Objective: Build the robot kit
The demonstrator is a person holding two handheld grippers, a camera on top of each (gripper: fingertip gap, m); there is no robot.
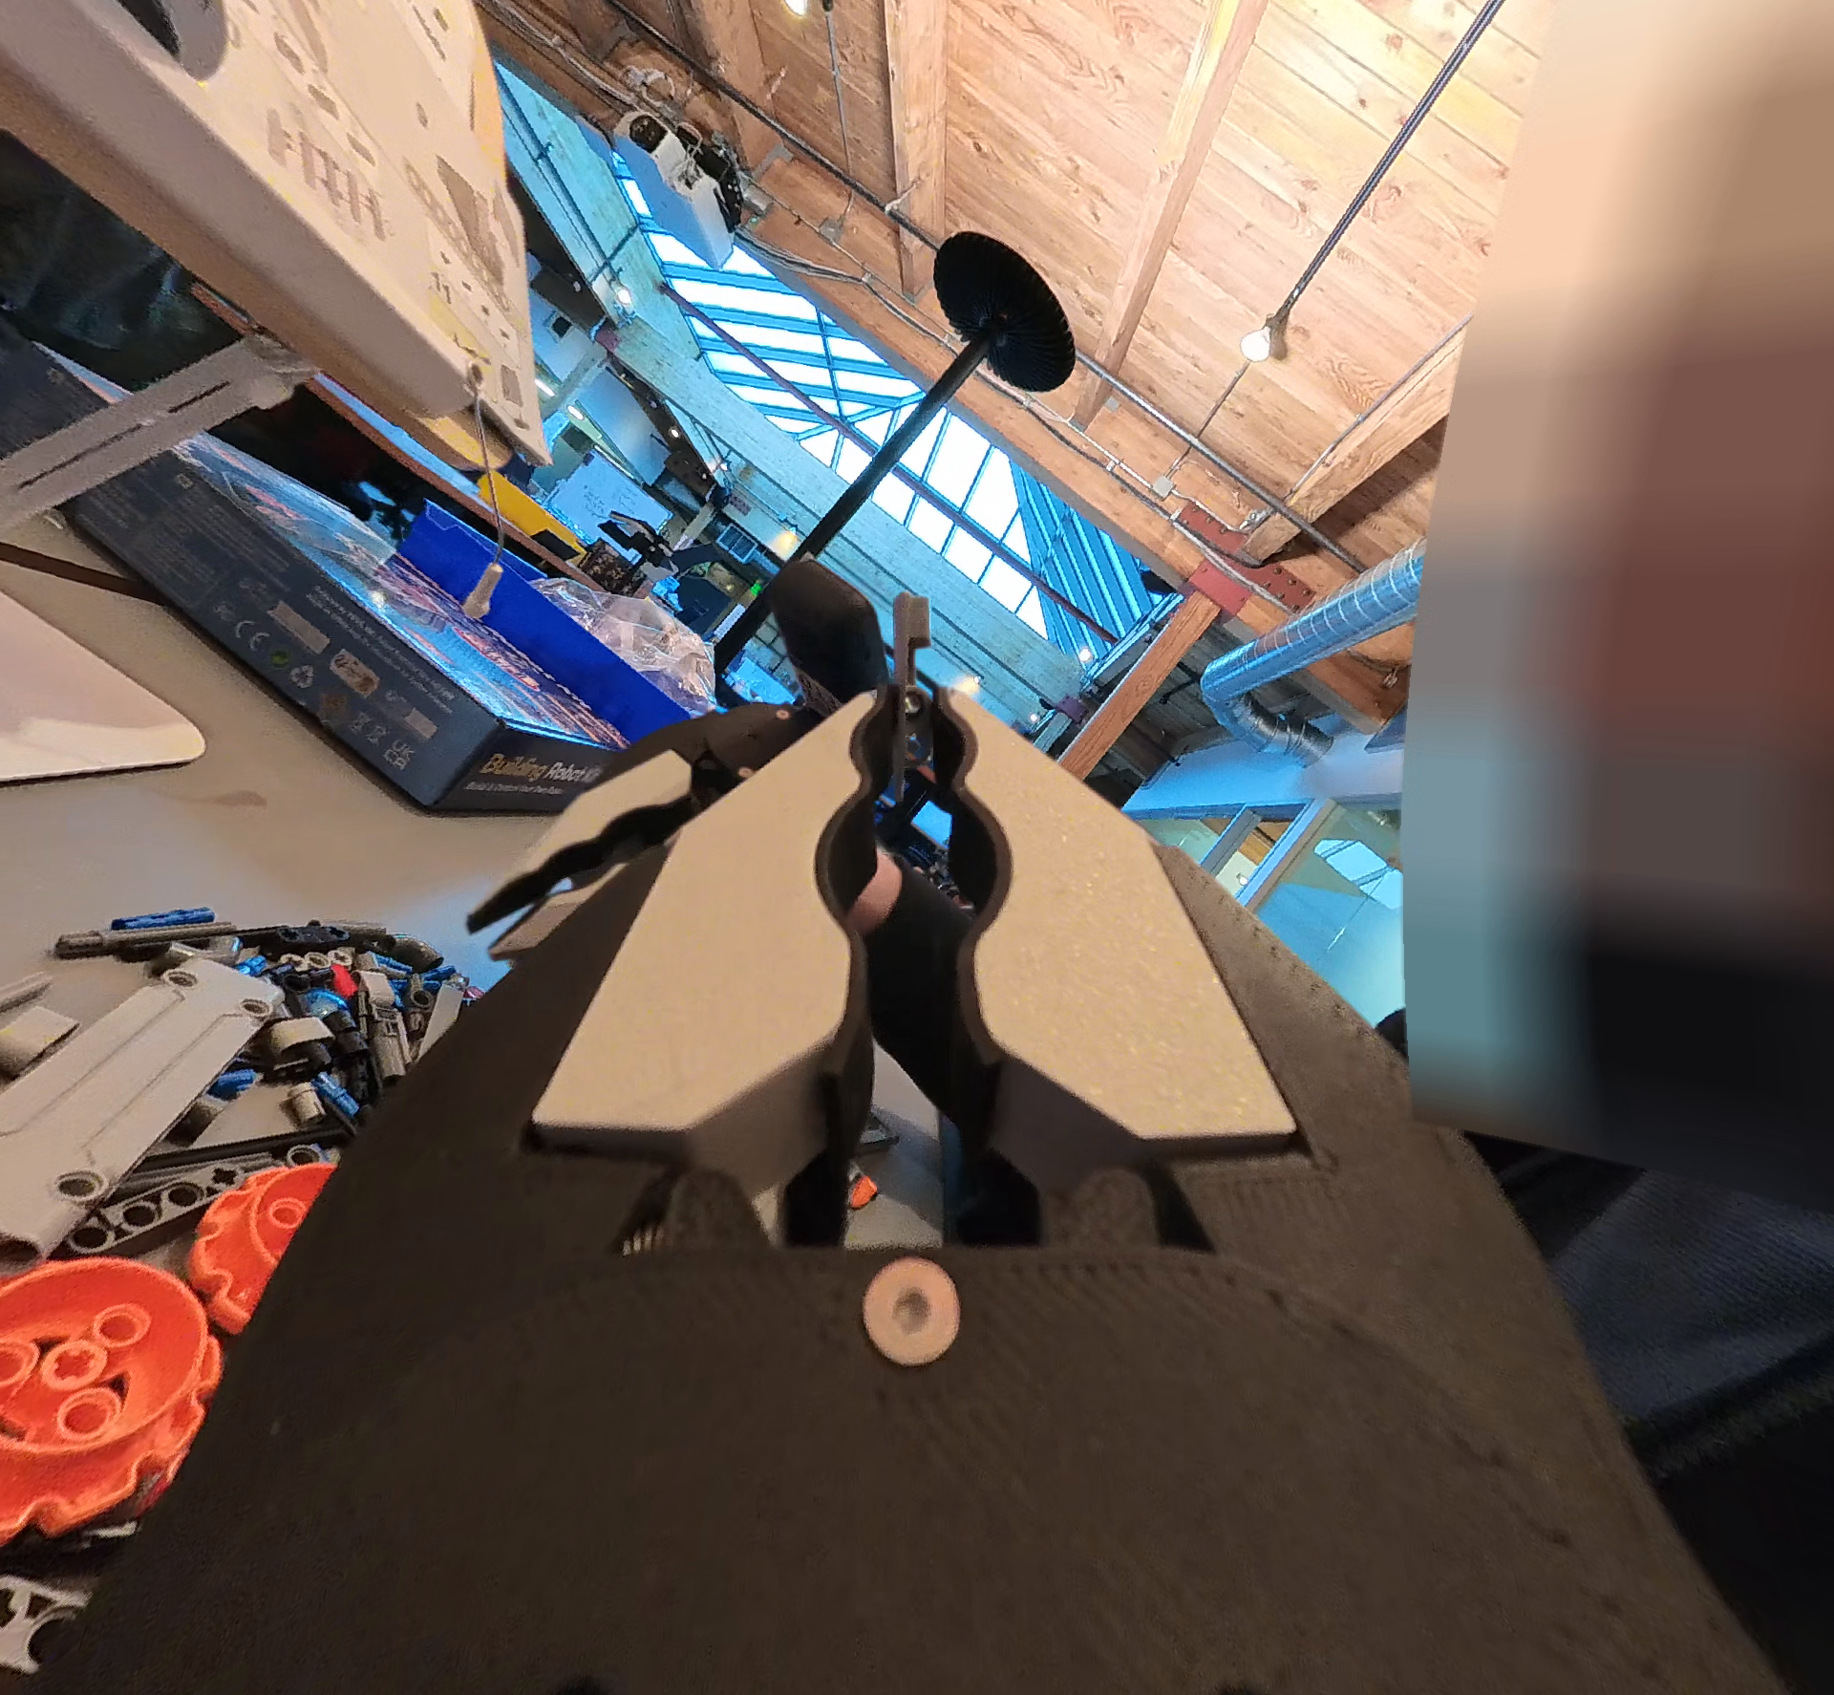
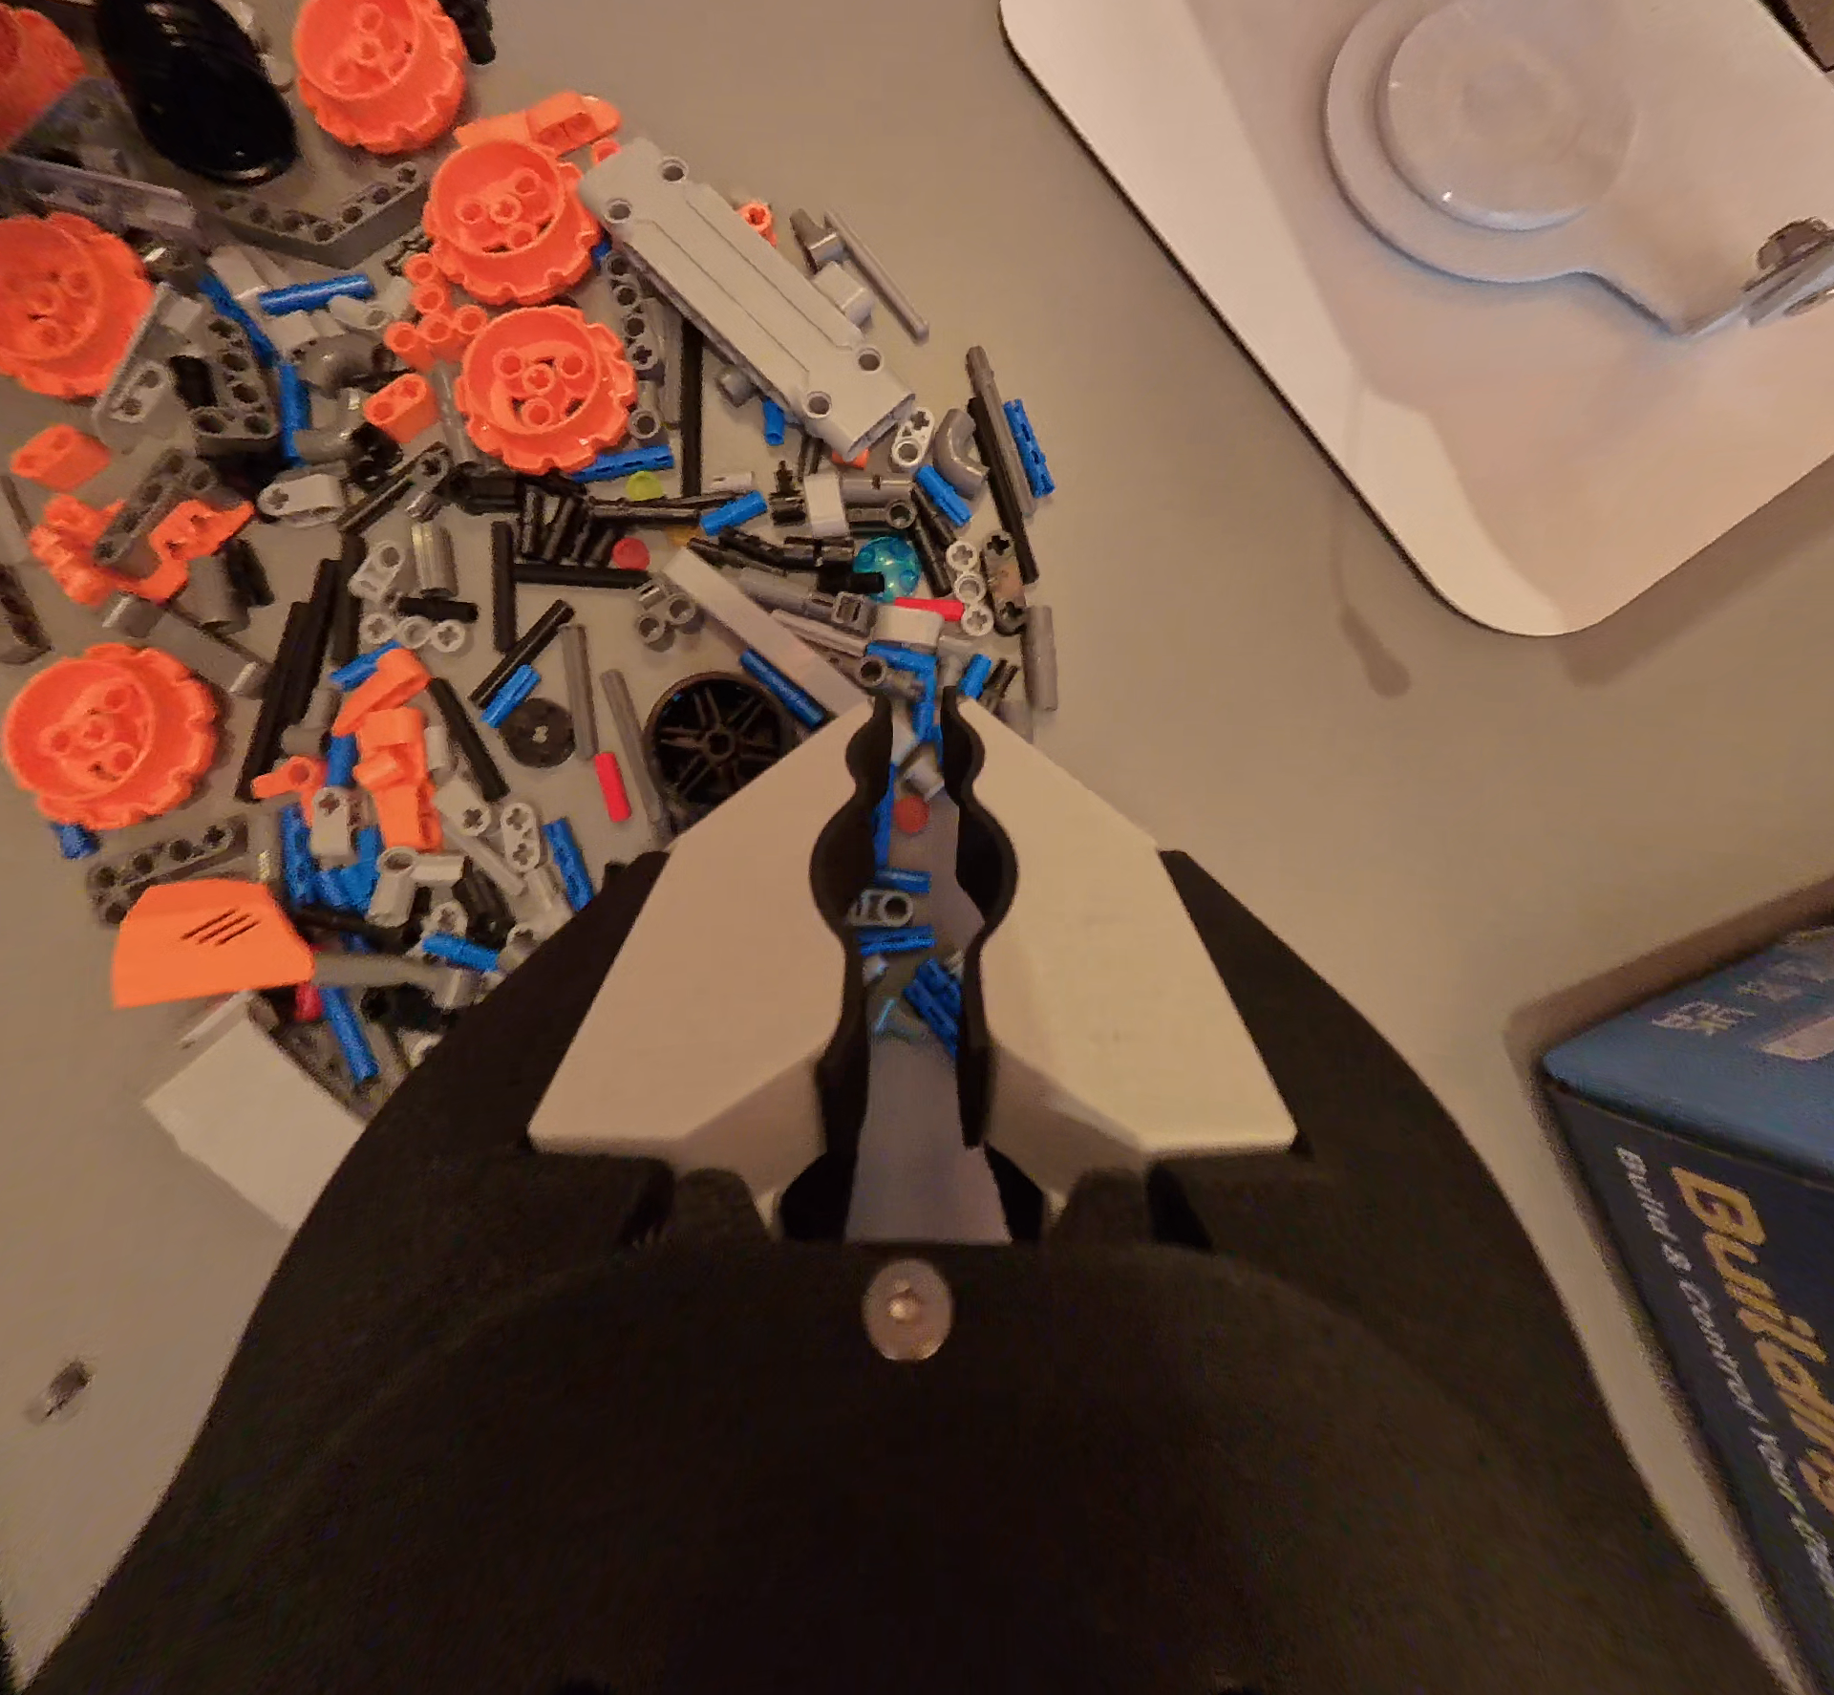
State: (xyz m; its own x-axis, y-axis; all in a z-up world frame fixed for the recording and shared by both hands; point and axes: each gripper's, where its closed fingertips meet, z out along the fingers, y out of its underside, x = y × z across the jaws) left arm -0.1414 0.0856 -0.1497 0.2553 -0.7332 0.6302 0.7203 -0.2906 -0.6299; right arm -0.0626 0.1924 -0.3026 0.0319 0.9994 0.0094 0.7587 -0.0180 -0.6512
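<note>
- Left wrist view: my left hand-held gripper (image 1: 908,704) points up toward the wooden ceiling (image 1: 1141,109), its tips pinched on a small grey piece (image 1: 909,630) that sticks out above them.
- Just behind and to the left of it, my right hand-held gripper (image 1: 526,898) shows side on; from here I cannot tell how its fingers stand.
- A black pole with a round ribbed disc (image 1: 1004,312) rises beyond the tips, partly hidden by them.
- Only this view shows the white printed sheet (image 1: 327,119) hanging over the surface (image 1: 298,863) at upper left, with the blue box (image 1: 327,645) lying beneath it.
- At the lower left lies the heap of building parts (image 1: 228,1032), with orange wheels (image 1: 94,1389) nearest me.
- Right wrist view: my right hand-held gripper (image 2: 913,704) looks straight down at the surface (image 2: 1241,804), fingers nearly together with a narrow gap, gripping nothing I can see.
- Its tips hang over the near edge of the parts pile (image 2: 556,555); blue pins (image 2: 898,938) show through the gap.
- Only here do I see the orange wheels (image 2: 544,387) spread out, a long grey panel (image 2: 744,287), a black spoked wheel (image 2: 715,734) and an orange curved panel (image 2: 203,943).
- A white stand base (image 2: 1241,357) sits toward the far right; the blue box (image 2: 1707,1250) is at the near right.
</note>
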